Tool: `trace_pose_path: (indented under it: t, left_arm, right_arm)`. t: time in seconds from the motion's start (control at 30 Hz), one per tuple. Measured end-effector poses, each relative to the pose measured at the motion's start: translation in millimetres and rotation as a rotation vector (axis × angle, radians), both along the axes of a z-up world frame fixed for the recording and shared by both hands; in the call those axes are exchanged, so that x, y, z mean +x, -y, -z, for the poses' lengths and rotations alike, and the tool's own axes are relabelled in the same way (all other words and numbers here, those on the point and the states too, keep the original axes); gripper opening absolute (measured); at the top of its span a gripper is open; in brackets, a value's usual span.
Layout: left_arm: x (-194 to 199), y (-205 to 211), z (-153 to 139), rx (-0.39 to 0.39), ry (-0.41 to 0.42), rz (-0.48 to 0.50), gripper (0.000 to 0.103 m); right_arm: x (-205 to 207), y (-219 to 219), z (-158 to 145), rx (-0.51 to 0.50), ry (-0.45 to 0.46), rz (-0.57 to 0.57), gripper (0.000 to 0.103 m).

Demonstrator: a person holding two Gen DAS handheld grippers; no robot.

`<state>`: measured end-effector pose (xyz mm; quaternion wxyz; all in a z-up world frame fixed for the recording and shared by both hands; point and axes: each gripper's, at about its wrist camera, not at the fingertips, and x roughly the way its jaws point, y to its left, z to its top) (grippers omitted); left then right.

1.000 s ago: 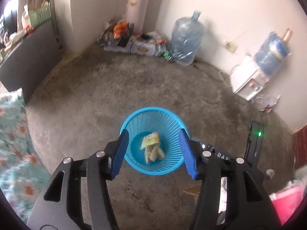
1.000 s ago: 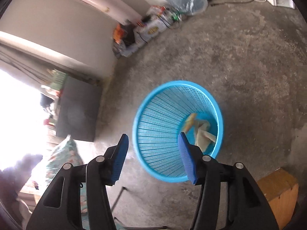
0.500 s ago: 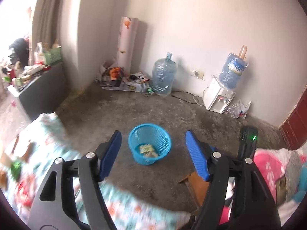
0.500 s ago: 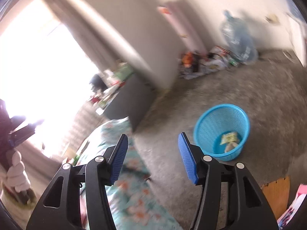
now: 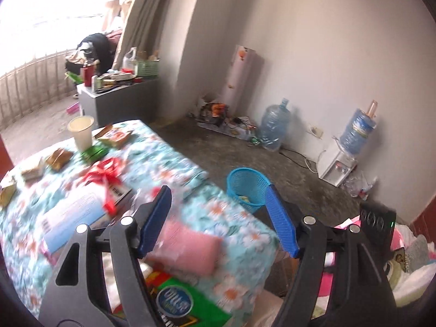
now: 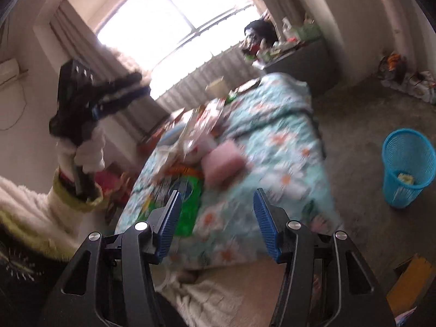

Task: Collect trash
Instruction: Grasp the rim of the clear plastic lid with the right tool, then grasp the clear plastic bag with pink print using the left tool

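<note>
- Fingers of left gripper (image 5: 218,218): blue pads spread wide, nothing between them; held above the near part of the desk.
- Fingers of right gripper (image 6: 216,222): blue pads likewise spread wide, nothing held; held over the near edge of the desk.
- Left gripper also visible in the right wrist view (image 6: 81,103), raised at upper left, blurred; held by a hand in a white glove.
- Blue basket (image 5: 246,189): upright on the concrete floor (image 5: 245,150), just beyond the far corner of the desk; seen at far right in the right wrist view (image 6: 407,166).
- Trash in basket (image 6: 406,177): pale yellowish pieces at the bottom, partly hidden by the mesh wall.
- Desk (image 5: 169,158): covered with a teal floral cloth; carries the remaining items.
- Pink pack (image 5: 185,248): flat on the cloth, between the left fingers in view, blurred.
- Green packet (image 5: 179,302): at the near desk edge, below the pink pack.
- Red ribbon wrapper (image 5: 107,174): mid-desk, blurred.
- White cup (image 5: 81,132): upright at the far end of the desk, with small packets beside it.
- Water bottle (image 5: 273,125): on the floor against the far wall.
- Water dispenser (image 5: 336,164): against the same wall, right of the bottle, with a blue bottle on top.
</note>
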<state>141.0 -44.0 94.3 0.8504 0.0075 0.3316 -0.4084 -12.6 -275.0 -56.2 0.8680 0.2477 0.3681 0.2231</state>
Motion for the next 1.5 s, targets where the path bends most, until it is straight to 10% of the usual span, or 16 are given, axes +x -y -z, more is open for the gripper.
trace_pose_path:
  t: [0.3, 0.73, 1.5]
  left_arm:
    - [-2.1, -51.0, 17.7, -0.047, -0.056, -0.119, 0.067]
    - [-14.2, -53.3, 33.5, -0.020, -0.066, -0.139, 0.067]
    - [-17.3, 7.9, 61.8, 0.185, 0.024, -0.111, 0.067]
  right_arm:
    - [19.8, -109.9, 52.9, 0.096, -0.222, -0.335, 0.053]
    - [44.0, -172.7, 81.1, -0.029, -0.381, -0.459, 0.012]
    - [15.7, -13.3, 19.3, 0.088, -0.198, 0.024, 0.004]
